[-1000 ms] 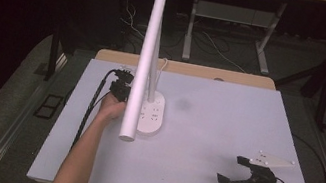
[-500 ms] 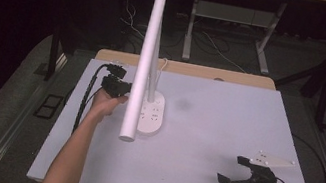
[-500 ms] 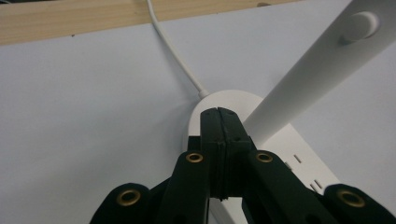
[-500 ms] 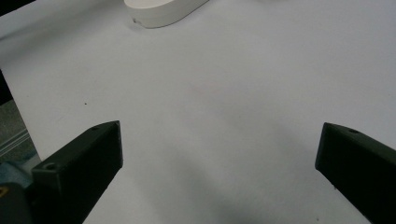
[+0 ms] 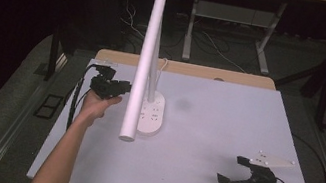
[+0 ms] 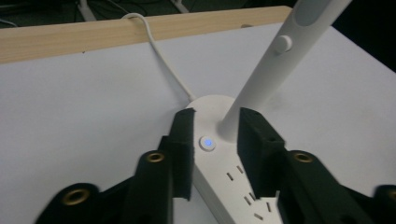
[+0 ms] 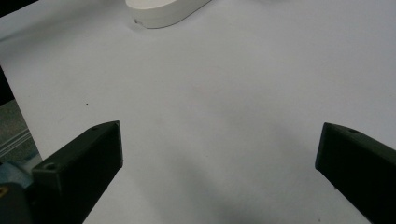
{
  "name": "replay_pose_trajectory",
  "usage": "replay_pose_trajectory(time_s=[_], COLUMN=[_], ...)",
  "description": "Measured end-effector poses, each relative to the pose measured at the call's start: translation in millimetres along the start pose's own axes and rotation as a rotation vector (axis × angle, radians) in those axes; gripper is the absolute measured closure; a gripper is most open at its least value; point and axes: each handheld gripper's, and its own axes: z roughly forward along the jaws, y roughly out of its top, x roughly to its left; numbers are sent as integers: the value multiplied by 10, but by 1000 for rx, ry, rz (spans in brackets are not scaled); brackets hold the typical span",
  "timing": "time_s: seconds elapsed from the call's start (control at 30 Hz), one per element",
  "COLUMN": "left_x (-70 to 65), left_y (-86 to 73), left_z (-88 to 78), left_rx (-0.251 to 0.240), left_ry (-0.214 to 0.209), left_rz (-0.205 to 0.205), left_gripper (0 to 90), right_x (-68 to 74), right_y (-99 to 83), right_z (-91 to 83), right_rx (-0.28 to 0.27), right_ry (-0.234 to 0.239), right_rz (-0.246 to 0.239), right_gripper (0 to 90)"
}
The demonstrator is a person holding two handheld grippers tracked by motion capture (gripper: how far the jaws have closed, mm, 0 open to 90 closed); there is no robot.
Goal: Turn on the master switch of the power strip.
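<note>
We find the left gripper (image 6: 215,140), jaws spread, poised at the desk lamp (image 5: 147,68) base over its lit power button (image 6: 207,143); pressing looks undone. Right gripper (image 5: 249,180), jaws wide apart, idles well away.

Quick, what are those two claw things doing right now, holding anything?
Left gripper: open, holding nothing, jaws astride the lamp base's button.
Right gripper: wide open, empty, over the table.

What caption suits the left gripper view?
Open left gripper poised over the lamp base, its button glowing blue.
</note>
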Motion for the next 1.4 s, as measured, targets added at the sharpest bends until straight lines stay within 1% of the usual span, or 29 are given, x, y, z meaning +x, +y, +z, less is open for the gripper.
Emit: replay_pose_trajectory(time_s=[0.07,0.13,0.2,0.27,0.33,0.4,0.43,0.5,0.53,0.63,0.8,0.9,0.97,1.07,1.17,1.27,1.4], left_x=[-8,-19,-31,-51,-67,-89,-95,-111,-121,-178,-291,-355,-385,-421,-459,-475,-525], left_y=[-26,-51,-83,-118,-153,-193,-211,-239,-259,-322,-423,-489,-531,-599,-658,-693,-794], left_z=[-50,-95,-138,-185,-225,-263,-285,-318,-339,-409,-495,-532,-554,-579,-591,-597,-600], left_rx=[-7,-6,-2,1,0,-11,-13,-15,-24,-41,-53,-61,-62,-74,-68,-68,-62], left_ry=[-15,-18,-18,-21,-38,-59,-63,-86,-90,-67,-78,-76,-71,-84,-89,-95,-108], left_rz=[-3,3,26,28,30,13,14,-6,-6,17,60,63,73,76,86,85,87], left_gripper=[519,425,341,272,204,138,113,17,0,0,0,0,0,0,0,0,0], right_x=[1,3,5,8,9,9,9,8,8,10,20,31,35,35,36,40,42], right_y=[1,2,2,3,3,3,4,4,5,5,10,11,12,13,12,13,11], right_z=[0,1,3,3,3,2,1,0,0,2,6,6,4,7,9,7,4], right_rx=[0,-1,-2,-2,-3,-2,-2,-4,-4,-5,-3,-3,-2,-2,-2,-2,-3], right_ry=[1,1,1,1,2,2,2,2,1,0,-1,-1,1,1,2,2,0], right_rz=[1,0,-2,-1,-1,1,3,3,3,1,-1,-2,-1,-3,-5,-6,-7], right_gripper=[1,2,2,1,2,2,1,1,1,1,1,1,1,1,1,2,2])
